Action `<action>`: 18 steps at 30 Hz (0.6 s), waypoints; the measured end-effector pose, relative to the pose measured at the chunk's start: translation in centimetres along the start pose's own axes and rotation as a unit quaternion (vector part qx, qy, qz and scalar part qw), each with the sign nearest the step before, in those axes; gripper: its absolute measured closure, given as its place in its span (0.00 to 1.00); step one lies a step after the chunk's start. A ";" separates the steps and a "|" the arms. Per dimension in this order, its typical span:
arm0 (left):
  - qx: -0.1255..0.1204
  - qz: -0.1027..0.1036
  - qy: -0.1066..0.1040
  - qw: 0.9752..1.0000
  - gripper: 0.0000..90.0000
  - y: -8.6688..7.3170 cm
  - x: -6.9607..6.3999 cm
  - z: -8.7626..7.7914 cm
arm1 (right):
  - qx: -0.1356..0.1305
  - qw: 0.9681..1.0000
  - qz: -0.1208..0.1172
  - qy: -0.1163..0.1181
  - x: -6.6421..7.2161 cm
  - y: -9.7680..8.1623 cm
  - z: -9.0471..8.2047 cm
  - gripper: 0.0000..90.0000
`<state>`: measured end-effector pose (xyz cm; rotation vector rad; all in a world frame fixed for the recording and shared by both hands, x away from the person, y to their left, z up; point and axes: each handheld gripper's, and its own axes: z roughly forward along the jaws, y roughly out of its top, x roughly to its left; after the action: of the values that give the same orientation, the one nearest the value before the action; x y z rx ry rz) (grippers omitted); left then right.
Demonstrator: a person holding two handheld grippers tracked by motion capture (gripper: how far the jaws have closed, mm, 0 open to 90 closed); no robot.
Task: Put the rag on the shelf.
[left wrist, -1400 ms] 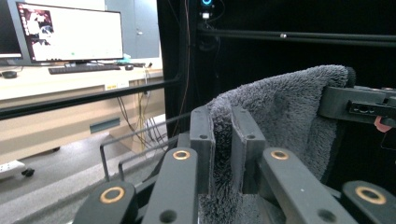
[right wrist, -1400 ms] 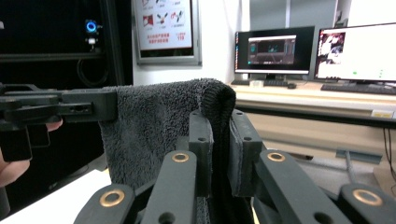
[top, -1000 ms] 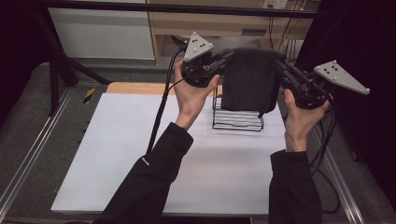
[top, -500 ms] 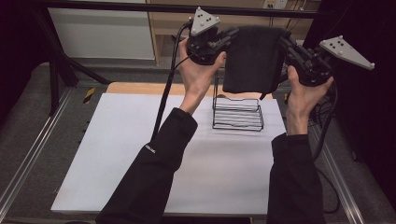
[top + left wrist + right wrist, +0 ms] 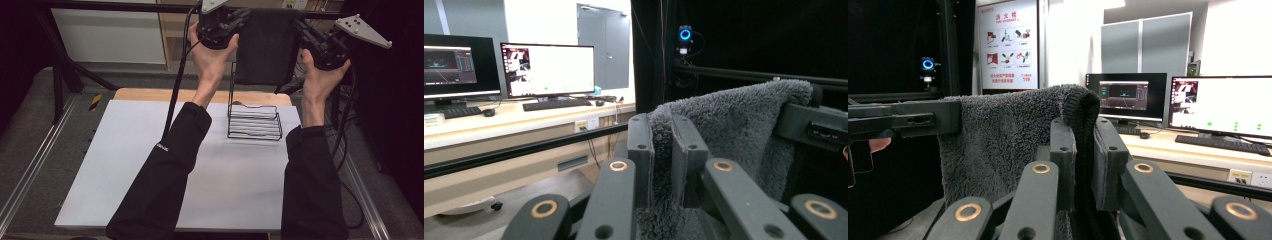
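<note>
Above white table [image 5: 125, 165], both claws pinch dark towel [image 5: 265, 47] taut.

**White-topped table carrying one wire rack**

The table [image 5: 125, 165] has a white sheet over nearly all of its top, with a strip of bare light wood showing along the far edge. A black wire rack [image 5: 254, 122] stands directly on the white surface toward the far right corner, its tall back frame rising upright and its low basket part facing the near side. The table is flanked by grey floor [image 5: 30, 130] and metal rails on both sides.
</note>
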<state>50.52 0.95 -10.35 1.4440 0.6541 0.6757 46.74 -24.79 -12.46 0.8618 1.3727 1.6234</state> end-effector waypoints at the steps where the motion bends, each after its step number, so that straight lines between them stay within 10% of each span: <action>1: -0.001 0.001 0.002 1.000 0.89 0.0 0.1 0.2 | 0.000 1.000 -0.001 0.000 -0.1 0.0 0.2 0.91; 18: 0.026 0.026 0.000 0.999 0.89 -3.0 0.6 2.6 | 0.029 1.000 0.000 -0.008 -2.3 -2.6 1.3 0.91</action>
<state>52.95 -0.40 -13.29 1.5135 0.6404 0.7023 49.33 -26.15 -14.78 0.9070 1.4145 1.5789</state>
